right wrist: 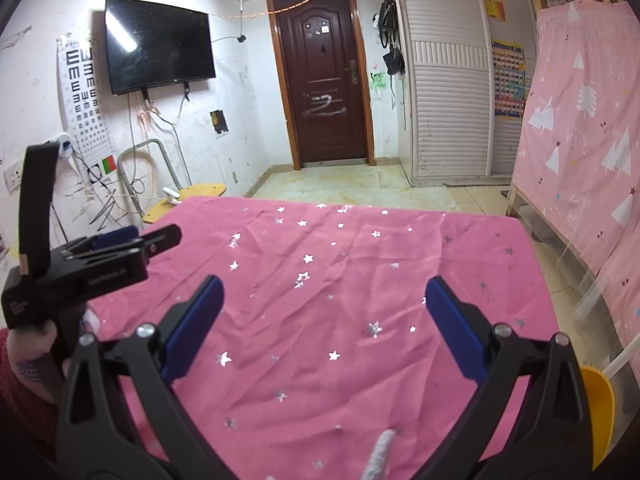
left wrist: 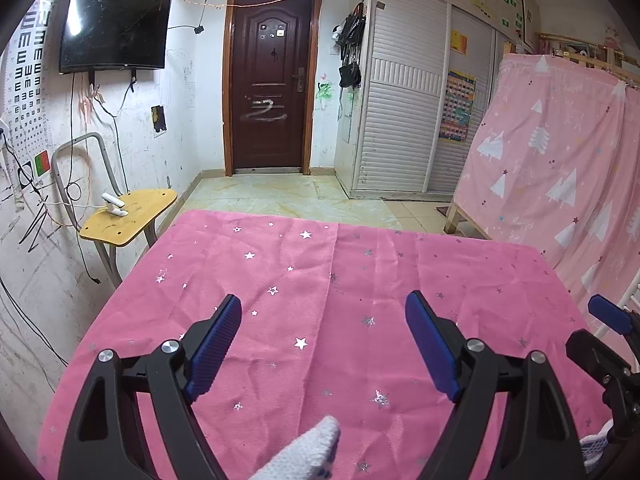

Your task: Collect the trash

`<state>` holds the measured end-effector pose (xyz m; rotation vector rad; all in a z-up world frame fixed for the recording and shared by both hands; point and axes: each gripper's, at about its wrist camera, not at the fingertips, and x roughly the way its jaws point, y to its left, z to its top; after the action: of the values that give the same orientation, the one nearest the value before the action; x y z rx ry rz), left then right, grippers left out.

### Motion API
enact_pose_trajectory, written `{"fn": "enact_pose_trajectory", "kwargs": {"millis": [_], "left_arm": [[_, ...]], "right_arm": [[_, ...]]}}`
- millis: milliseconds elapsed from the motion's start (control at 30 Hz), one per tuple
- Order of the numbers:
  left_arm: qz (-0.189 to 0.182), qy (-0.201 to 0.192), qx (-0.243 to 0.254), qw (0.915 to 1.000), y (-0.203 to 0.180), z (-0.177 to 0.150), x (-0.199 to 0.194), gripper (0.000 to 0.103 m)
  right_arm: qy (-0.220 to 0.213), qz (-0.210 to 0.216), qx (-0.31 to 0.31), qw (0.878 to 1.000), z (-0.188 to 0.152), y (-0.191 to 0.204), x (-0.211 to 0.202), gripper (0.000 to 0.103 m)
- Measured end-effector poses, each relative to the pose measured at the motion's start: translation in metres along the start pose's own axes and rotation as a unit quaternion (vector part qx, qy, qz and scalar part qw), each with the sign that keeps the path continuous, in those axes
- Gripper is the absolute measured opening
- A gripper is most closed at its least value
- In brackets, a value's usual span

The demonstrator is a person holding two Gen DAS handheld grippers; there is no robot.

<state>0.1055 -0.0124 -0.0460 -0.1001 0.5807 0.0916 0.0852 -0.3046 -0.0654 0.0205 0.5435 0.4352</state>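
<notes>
On the far left I see the white wall with the eye chart [right wrist: 82, 92] and the dark television [left wrist: 114, 20], and under them a small yellow side table [left wrist: 130, 216] with a white gadget on it. My left tongs [left wrist: 323, 344] hang over the pink star cloth [left wrist: 320, 280] of the counter with both blue fingers spread wide and nothing between them. Beside them, my right tongs [right wrist: 324, 326] are spread wide in the same way and also hold nothing. I cannot find any trash on the cloth in either view, so I judge that I am at the searching step, with nothing gripped yet. The next move calls for turning the cameras to other places, maybe to the floor or the counter's edges, until something to pick up appears. Behind the counter stands the brown door [left wrist: 272, 80], then the white slatted wardrobe [left wrist: 404, 92], and at the right a pink curtain [left wrist: 560, 152] with white trees. A yellow object [right wrist: 598, 408] shows low at the right edge; I cannot tell what it is.
</notes>
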Motion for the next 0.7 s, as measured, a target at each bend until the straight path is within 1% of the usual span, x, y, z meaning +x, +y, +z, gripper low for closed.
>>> {"fn": "enact_pose_trajectory", "kwargs": {"millis": [700], "left_arm": [[0.006,-0.001,-0.001,1.0,0.0083,-0.002,0.0031,0.076]], "right_arm": [[0.0,-0.001,0.0,1.0,-0.0001,0.0011,0.0,0.097]]}}
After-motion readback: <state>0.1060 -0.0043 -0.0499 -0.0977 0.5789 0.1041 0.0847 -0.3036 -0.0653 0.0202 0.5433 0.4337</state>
